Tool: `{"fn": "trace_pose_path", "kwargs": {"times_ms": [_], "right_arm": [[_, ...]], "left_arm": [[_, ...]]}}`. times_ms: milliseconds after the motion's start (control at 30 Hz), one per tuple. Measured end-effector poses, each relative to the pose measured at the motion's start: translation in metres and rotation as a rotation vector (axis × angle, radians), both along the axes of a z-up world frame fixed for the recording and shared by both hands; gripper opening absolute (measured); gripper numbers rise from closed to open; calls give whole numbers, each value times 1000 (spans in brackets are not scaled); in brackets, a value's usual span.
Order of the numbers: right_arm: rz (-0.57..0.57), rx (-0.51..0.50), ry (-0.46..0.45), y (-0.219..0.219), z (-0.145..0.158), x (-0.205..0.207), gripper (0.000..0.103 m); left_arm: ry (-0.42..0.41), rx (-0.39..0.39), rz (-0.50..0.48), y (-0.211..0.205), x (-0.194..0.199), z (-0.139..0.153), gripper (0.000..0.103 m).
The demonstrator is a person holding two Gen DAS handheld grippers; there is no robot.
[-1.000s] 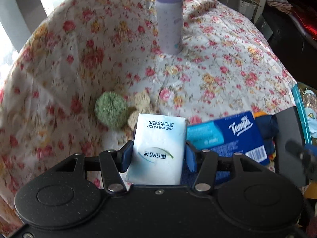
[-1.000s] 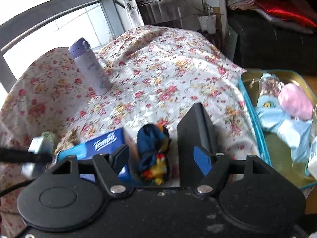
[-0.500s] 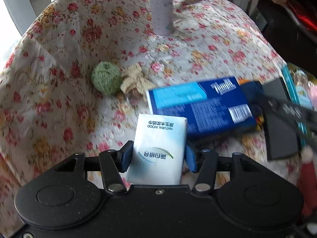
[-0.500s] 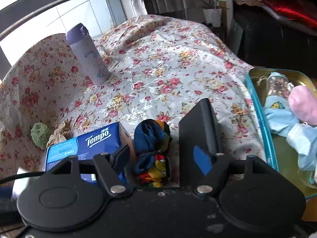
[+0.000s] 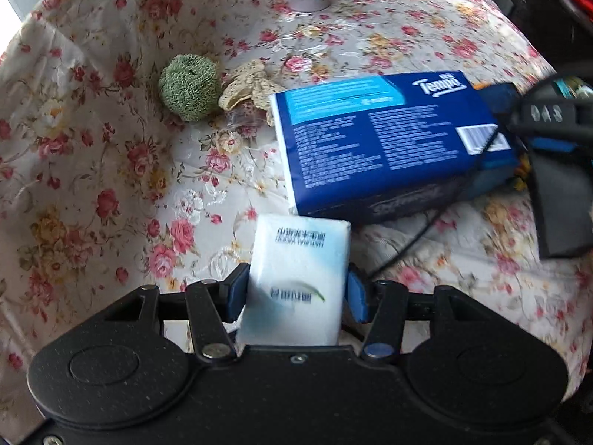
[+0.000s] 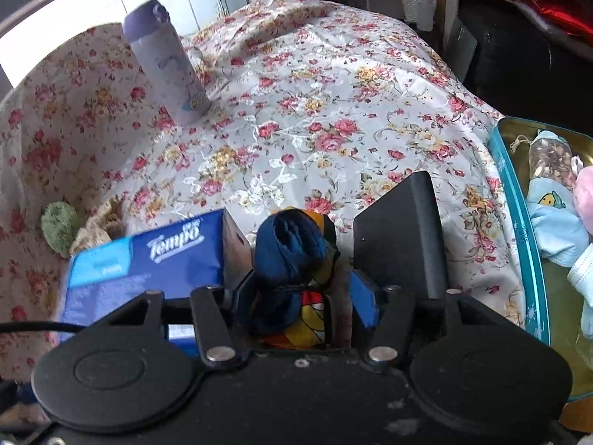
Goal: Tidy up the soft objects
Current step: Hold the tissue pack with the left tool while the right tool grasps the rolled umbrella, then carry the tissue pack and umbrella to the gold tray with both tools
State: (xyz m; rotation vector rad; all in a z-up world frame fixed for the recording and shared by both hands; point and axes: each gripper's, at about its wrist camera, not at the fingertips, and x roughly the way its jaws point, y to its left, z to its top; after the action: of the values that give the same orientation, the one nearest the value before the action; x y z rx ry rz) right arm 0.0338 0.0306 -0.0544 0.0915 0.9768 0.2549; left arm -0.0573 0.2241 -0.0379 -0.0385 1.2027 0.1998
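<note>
Two hand-held grippers lowered, left (image 5: 296,289) still clamping white tissue pack (image 5: 298,278), right (image 6: 296,289) wide around rolled socks (image 6: 296,256).

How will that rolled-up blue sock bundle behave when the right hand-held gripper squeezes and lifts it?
The sock bundle looks soft, so it should compress between the right hand-held gripper fingers. Probably light. Its rounded roll might slip or unravel.

left gripper (image 5: 296,291) has its jaws clamped on a tissue pack (image 5: 296,278), right gripper (image 6: 302,293) jaws wide around a sock ball (image 6: 292,259).

Right gripper (image 6: 300,289) around sock bundle (image 6: 296,256)
</note>
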Motion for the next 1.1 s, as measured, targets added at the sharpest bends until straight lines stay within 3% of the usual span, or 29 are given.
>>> {"fn": "trace_pose_path", "kwargs": {"times_ms": [133, 333, 367, 400, 433, 533, 633, 867, 1100], "right_arm": [[26, -33, 0, 5, -2, 3, 56], [50, -63, 10, 13, -5, 7, 57], [54, -70, 9, 14, -5, 7, 56], [61, -69, 11, 15, -6, 7, 47], [75, -44, 27, 15, -8, 8, 41], [69, -23, 24, 12, -7, 7, 38], [38, 16, 25, 2, 0, 1, 38], [-2, 105, -39, -21, 29, -34, 38], [-17, 165, -40, -38, 46, -84, 39]], "left_arm": [[6, -17, 45, 13, 14, -8, 50], [-32, 22, 80, 28, 34, -3, 50], [-30, 18, 83, 32, 37, -3, 50], [-28, 15, 84, 33, 37, -2, 50], [-26, 19, 79, 33, 37, -2, 50], [-31, 36, 67, 31, 30, -1, 50], [-31, 24, 73, 33, 21, 4, 50], [-104, 81, 74, 35, 9, 35, 50], [-170, 48, 16, 16, 1, 68, 50]]}}
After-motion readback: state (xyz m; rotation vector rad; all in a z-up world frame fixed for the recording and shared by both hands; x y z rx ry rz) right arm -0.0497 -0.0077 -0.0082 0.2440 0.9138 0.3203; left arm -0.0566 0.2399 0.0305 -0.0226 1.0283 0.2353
